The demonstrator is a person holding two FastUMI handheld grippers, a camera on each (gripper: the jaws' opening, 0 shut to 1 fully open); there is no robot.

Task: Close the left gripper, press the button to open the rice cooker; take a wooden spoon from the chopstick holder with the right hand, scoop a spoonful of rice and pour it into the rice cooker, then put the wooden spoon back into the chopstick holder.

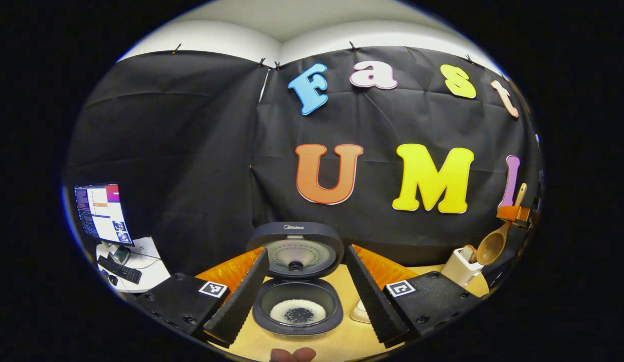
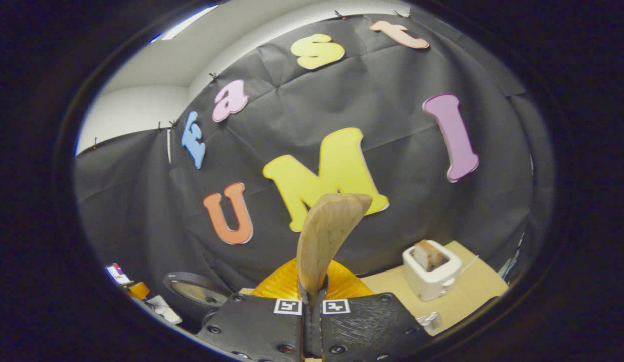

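Your left gripper (image 1: 302,296) has its two fingers spread wide apart, and nothing is between them but air. Right in front of it, between the fingers, sits the rice cooker (image 1: 296,301). Its lid (image 1: 295,250) stands up open at the back, and you can see a little rice (image 1: 297,311) in the bottom of the pot.

Your right gripper (image 2: 312,306) has its fingers pressed tight on the wooden spoon (image 2: 323,240). The spoon sticks up from the tips, bowl end up. In the left gripper view the spoon (image 1: 493,243) hangs in the air far to the right, just above a white toaster (image 1: 460,268).

In the right gripper view that toaster (image 2: 431,275) stands on the table (image 2: 480,286) ahead and to the right of the fingers, with toast in it. The cooker's lid (image 2: 193,291) is low on the left.
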